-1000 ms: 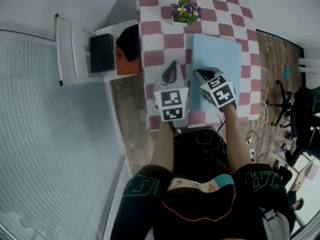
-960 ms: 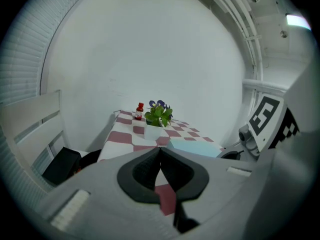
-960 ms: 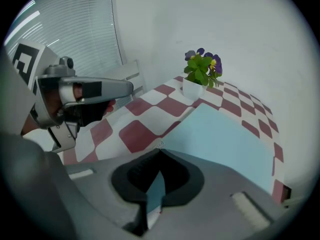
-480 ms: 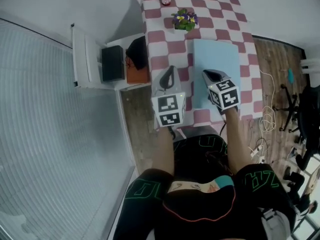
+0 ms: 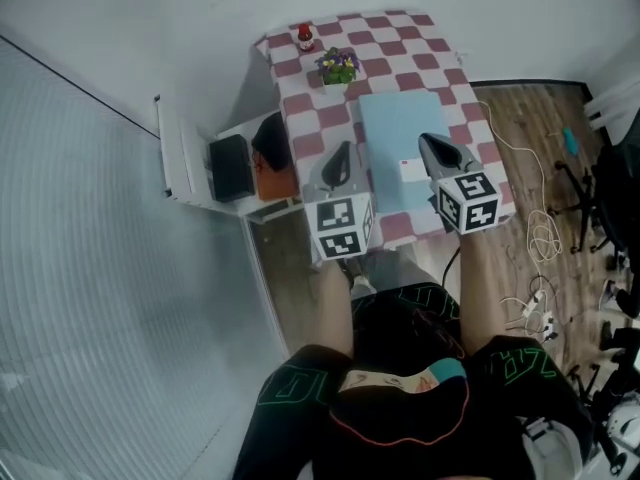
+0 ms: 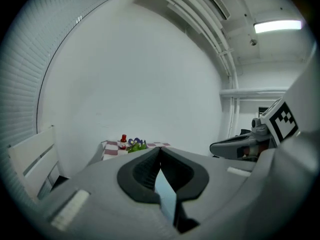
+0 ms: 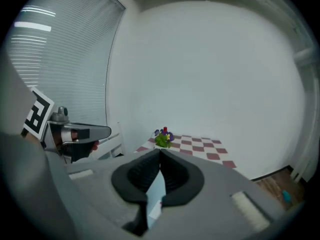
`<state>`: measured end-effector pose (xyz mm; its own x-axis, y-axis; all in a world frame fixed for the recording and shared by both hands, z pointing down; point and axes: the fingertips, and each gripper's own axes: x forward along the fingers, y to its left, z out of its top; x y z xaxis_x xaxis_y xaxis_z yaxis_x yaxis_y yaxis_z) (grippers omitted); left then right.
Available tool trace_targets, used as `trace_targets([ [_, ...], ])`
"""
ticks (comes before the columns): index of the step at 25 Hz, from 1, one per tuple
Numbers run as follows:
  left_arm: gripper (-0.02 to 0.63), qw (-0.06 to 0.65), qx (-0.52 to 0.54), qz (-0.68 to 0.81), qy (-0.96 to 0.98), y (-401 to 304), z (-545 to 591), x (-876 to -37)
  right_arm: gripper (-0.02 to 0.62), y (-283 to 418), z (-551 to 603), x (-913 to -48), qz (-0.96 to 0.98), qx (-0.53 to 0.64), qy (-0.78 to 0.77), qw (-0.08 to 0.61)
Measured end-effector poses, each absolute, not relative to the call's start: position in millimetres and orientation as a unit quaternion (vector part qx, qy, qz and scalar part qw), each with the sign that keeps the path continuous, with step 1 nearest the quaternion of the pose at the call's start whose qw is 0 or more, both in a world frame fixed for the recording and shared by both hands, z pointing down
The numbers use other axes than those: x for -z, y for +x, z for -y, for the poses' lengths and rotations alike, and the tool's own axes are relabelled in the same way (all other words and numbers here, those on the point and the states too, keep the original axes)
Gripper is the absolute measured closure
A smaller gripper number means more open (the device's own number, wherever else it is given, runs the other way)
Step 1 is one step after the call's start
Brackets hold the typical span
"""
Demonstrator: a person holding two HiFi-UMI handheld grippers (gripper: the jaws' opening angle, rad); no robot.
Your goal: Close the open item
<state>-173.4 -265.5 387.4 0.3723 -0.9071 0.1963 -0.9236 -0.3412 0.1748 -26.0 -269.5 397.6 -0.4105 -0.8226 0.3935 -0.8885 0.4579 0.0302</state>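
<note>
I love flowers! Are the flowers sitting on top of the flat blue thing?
No, the flowers stand on the checkered tablecloth, past the far corner of the flat blue thing.

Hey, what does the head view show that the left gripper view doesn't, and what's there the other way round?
Only the head view: the wooden floor, the cables, the person's legs and the white label on the light blue folder. Only the left gripper view: the ceiling light. Both: the checkered table, red bottle, flowers, white chair, left gripper and right gripper.
</note>
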Motion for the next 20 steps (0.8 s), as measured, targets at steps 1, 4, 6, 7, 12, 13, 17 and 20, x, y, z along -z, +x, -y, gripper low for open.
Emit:
trace_targets([
  [1, 0.597, 0.121, -0.028, 0.555, 0.822, -169, 267, -377, 0.592, -19, 269, -387, 0.831, -0.083, 0.523, 0.171],
  [4, 0.597, 0.087, -0.013, 0.538, 0.838, -153, 285, -345, 0.592, 1, 282, -358, 0.816, -0.055, 0.555, 0.149],
  [6, 0.597, 0.069, -0.007, 0.53, 0.845, -139, 286, -331, 0.592, 17, 280, -345, 0.811, -0.042, 0.569, 0.132],
  [7, 0.597, 0.063, -0.005, 0.527, 0.848, -130, 281, -327, 0.592, 26, 274, -340, 0.809, -0.037, 0.573, 0.124],
  [12, 0.597, 0.037, 0.003, 0.517, 0.855, -89, 272, -301, 0.592, 70, 258, -315, 0.8, -0.019, 0.592, 0.097],
  [13, 0.597, 0.033, 0.003, 0.515, 0.857, -81, 270, -297, 0.592, 78, 256, -311, 0.798, -0.016, 0.595, 0.094],
  [17, 0.597, 0.021, -0.002, 0.51, 0.86, -52, 263, -291, 0.592, 107, 250, -297, 0.791, -0.004, 0.606, 0.081],
  [20, 0.597, 0.014, 0.0, 0.515, 0.857, -41, 257, -289, 0.592, 119, 247, -294, 0.793, -0.002, 0.605, 0.075],
])
